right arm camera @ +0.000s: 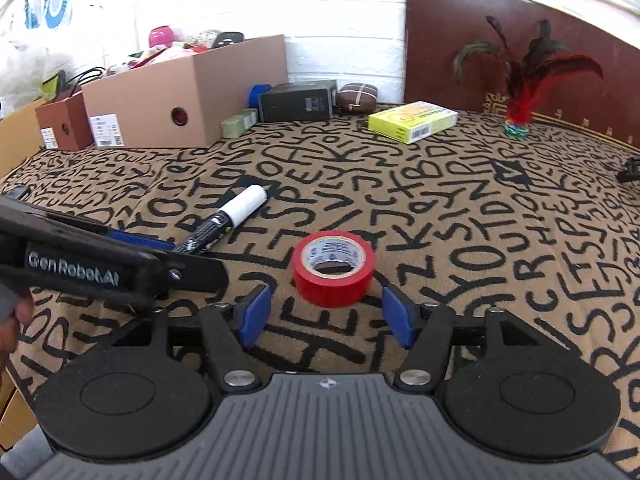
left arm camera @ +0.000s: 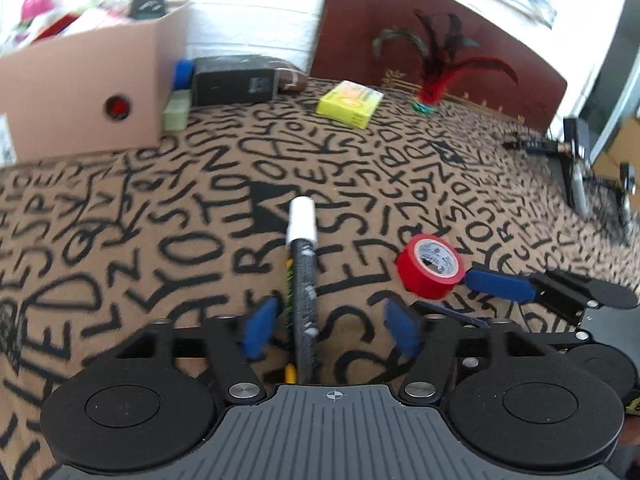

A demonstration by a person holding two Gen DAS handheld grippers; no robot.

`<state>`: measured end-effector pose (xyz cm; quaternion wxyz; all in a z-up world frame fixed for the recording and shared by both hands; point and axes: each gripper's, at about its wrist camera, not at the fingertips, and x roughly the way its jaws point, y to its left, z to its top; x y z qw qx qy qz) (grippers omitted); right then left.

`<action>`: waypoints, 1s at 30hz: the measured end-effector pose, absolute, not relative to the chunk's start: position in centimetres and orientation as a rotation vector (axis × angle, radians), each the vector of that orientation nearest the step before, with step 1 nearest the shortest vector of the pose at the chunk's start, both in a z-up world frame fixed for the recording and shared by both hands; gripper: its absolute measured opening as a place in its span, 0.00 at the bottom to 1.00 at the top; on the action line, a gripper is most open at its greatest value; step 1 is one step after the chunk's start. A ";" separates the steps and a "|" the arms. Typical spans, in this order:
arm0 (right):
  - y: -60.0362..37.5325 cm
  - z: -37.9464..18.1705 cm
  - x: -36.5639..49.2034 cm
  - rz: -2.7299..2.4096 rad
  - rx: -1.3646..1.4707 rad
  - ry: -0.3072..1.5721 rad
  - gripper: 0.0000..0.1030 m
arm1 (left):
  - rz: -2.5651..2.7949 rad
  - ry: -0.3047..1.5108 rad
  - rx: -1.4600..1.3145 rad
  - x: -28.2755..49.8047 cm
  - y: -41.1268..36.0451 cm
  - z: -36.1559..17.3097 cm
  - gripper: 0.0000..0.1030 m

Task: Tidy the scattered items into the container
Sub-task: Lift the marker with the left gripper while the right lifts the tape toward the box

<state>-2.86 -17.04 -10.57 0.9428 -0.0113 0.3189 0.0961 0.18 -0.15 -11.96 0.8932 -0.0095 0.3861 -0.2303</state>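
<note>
1. Left gripper point(left arm camera: 330, 330): jaws spread wide, nothing held. The marker point(left arm camera: 303, 276), black barrel with a white cap, lies on the lettered cloth point(left arm camera: 120, 240) between the blue pads, closer to the left one; its rear end runs under the gripper body.
2. Right gripper point(right arm camera: 326, 314): jaws equally wide, empty. The red tape roll point(right arm camera: 334, 266) lies flat just ahead of the pads, not yet between them.
3. Container: the tan cardboard box point(right arm camera: 188, 96) sits at the far left of the cloth, already heaped with items.
4. Step in hand, as judged: the left gripper is about to take the marker, the right is lining up on the tape.
5. Doing it well, left: shift slightly left so the barrel is centred, then close across the black barrel rather than the cap, which may pull off. Cloth is soft; keep the pads low.
6. Doing it well, right: advance until the roll sits fully between the pads, then squeeze across its outer wall.
7. The two grippers work close together; the left one crosses the right view's near left.
8. Right view only: a smaller brown box point(right arm camera: 64, 124) beside the container, and the marker's full length at an angle.
9. Left view only: the marker's offset between the pads; the right gripper's blue pad nearly touching the tape. Blurred at the edges.
10. Both views: yellow box point(right arm camera: 412, 120), black box point(right arm camera: 298, 100), feather shuttlecock point(right arm camera: 518, 120) still out on the far cloth.
</note>
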 end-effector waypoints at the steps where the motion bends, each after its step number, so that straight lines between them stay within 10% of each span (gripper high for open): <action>1: -17.1 -10.6 -2.8 0.190 -0.028 0.656 0.68 | -0.473 0.795 0.008 0.2 -0.6 -12.0 0.78; 6: -17.2 -10.9 -2.9 0.190 -0.044 0.662 0.73 | -0.460 0.771 0.058 0.5 -0.8 -12.4 0.67; 10: -17.2 -11.1 -2.7 0.179 -0.028 0.658 0.76 | -0.417 0.756 0.065 1.0 0.2 -12.4 0.11; 30: -16.2 -10.5 -1.1 0.208 -0.095 0.683 0.64 | -0.451 0.760 -0.032 1.9 2.0 -12.8 0.19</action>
